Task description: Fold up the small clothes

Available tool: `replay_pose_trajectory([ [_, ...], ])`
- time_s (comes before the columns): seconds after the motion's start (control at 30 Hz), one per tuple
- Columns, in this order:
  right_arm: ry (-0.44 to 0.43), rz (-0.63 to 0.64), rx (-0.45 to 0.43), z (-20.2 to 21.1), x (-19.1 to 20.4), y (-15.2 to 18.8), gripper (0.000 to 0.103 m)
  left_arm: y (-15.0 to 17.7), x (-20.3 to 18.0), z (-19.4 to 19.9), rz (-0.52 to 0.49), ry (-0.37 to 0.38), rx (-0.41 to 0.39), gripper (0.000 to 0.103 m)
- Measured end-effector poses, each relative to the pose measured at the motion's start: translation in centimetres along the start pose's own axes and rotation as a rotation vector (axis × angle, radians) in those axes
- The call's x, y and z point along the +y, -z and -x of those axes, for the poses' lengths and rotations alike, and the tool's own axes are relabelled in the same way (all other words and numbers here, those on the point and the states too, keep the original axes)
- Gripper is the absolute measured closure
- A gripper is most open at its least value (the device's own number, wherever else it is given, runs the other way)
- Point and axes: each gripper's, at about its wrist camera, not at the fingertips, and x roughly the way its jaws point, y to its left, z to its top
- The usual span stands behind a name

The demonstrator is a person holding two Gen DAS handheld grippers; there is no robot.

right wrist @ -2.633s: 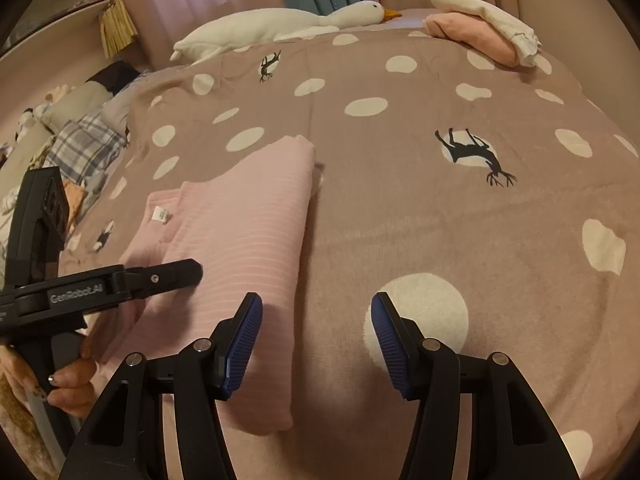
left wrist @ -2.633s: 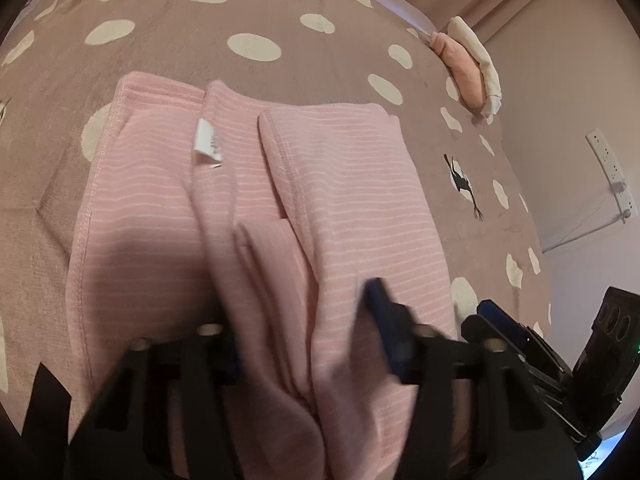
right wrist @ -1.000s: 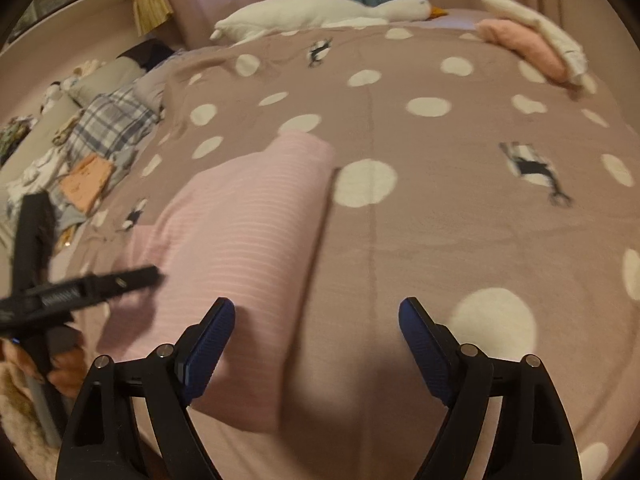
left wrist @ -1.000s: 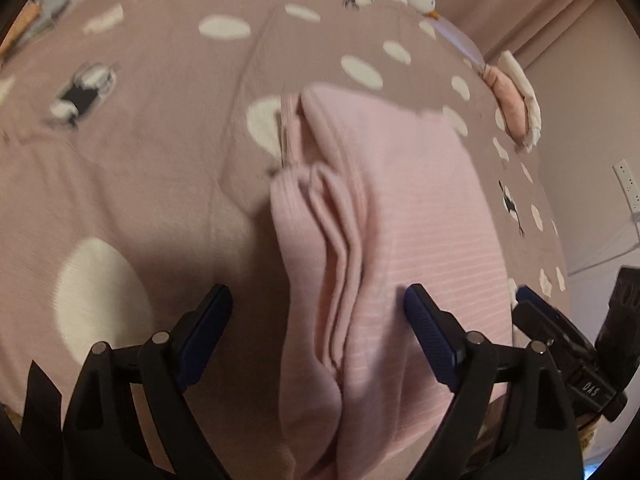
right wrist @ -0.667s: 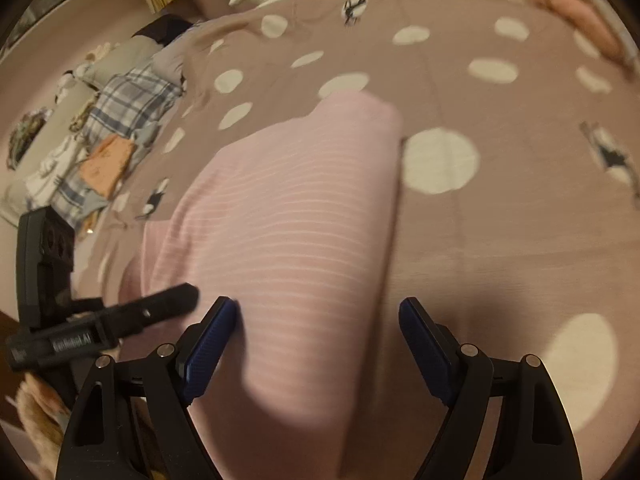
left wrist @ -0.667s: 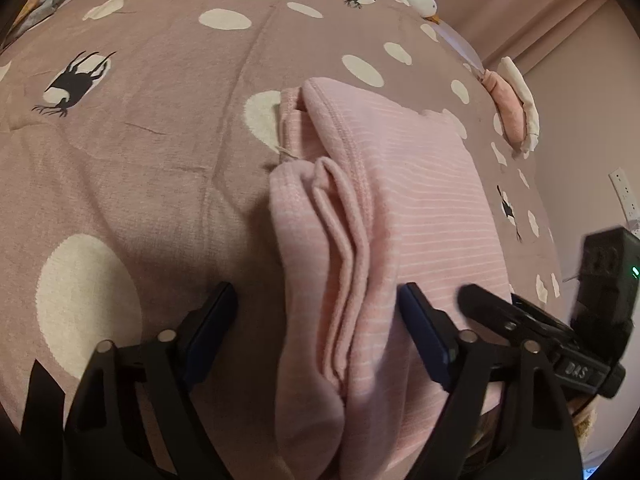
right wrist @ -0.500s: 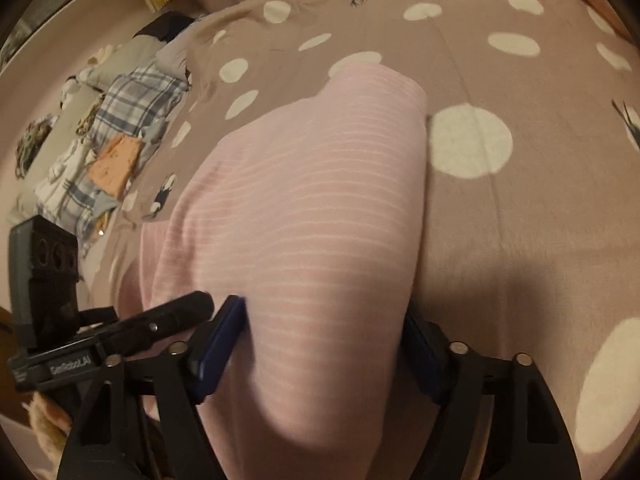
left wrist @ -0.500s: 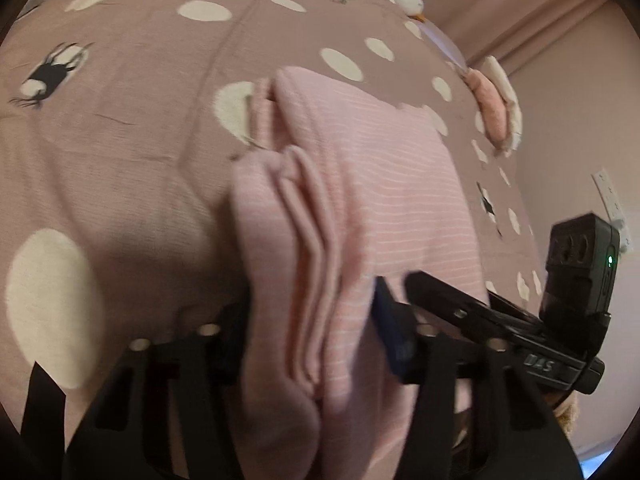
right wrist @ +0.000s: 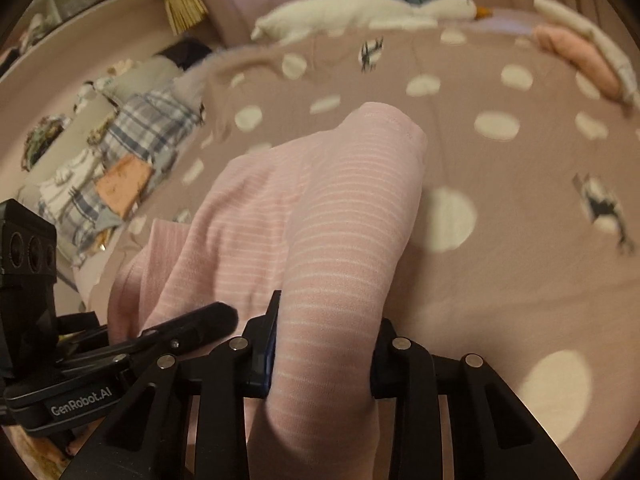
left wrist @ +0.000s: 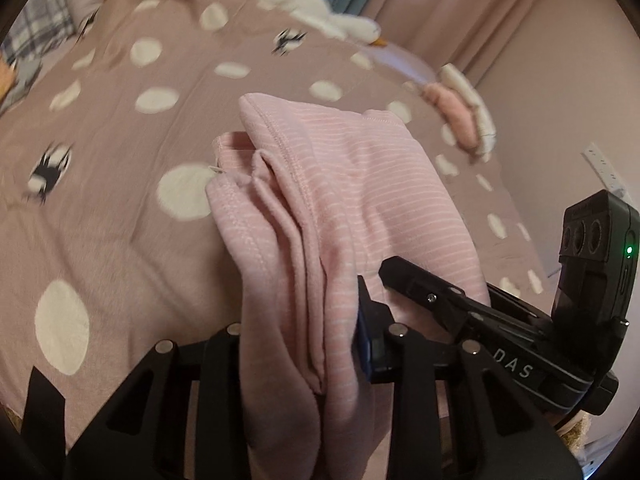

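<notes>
Between the black fingers of the left gripper, several stacked layers of a pink, white-striped knit garment are pinched near one folded edge, the blue pad on the right finger pressed into the cloth. Just beside it, the right gripper clamps the rounded fold at the garment's other near corner, its blue-padded left finger pushed against the stripes while the opposite finger is mostly hidden behind the fabric. Each tool shows in the other's camera: the right gripper reaches in from the right of the left wrist view, and the left gripper from the lower left of the right wrist view. From both pinches the garment runs away across a mauve bedspread with cream polka dots and small black animal prints, its far end resting on that cover. Beyond it, a long white plush goose with an orange beak lies along the head of the bed, and a small stack of folded pink and cream clothes sits near the far right edge. Plaid and orange laundry lies piled off the bed's left side.
</notes>
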Motion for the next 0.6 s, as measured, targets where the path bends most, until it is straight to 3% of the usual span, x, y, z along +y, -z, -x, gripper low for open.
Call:
replay_pose_trajectory([
  [0.23, 0.026, 0.006, -0.09, 3.2, -2.6, -1.0, 0.069, -1.1, -4.3, -0.5, -0.055, 0.031, -0.045, 0.072],
  [0.6, 0.054, -0.052, -0.062, 2.3, -6.1, -0.6, 0.069, -1.1, -6.3, -4.3, -0.084, 0.01, -0.014, 0.072],
])
